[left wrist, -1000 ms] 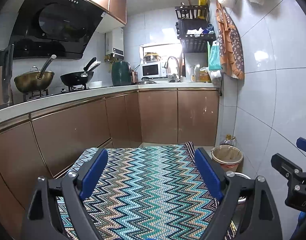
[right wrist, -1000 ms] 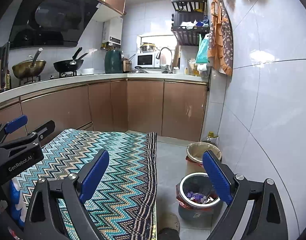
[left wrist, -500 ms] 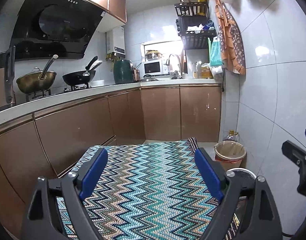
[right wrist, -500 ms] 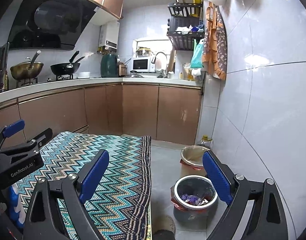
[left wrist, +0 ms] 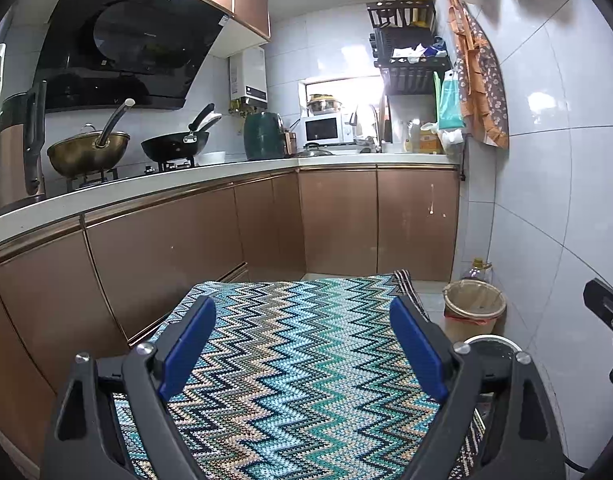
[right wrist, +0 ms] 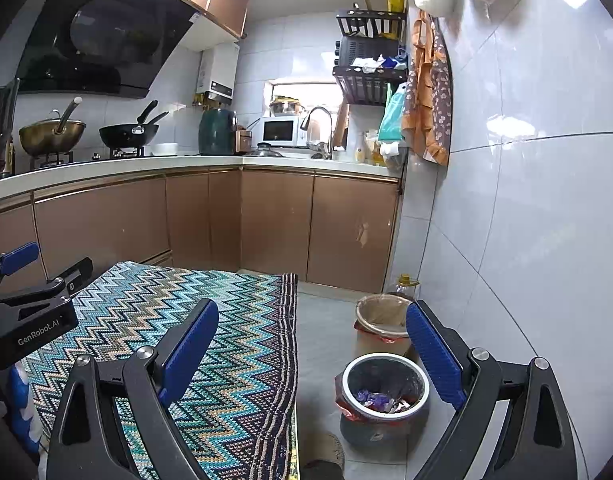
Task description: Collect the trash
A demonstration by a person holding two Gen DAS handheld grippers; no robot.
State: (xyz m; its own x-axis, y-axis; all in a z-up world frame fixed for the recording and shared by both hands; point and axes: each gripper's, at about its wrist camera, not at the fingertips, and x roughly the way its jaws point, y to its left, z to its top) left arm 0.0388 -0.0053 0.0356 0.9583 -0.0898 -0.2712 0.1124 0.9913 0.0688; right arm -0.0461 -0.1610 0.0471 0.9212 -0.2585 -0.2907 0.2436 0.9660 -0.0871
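Two grippers, left (left wrist: 302,344) and right (right wrist: 312,350), hold empty, wide-open jaws; next, probably, reach the bin (right wrist: 384,384) at lower right.

Two bins (right wrist: 384,386) right of rug (right wrist: 226,340)

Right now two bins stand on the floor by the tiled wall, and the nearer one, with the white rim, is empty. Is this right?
Not quite. The nearer bin is not empty: the right wrist view shows purple and reddish wrappers lying in it. The rest holds: it and the farther bin stand on the floor by the tiled wall.
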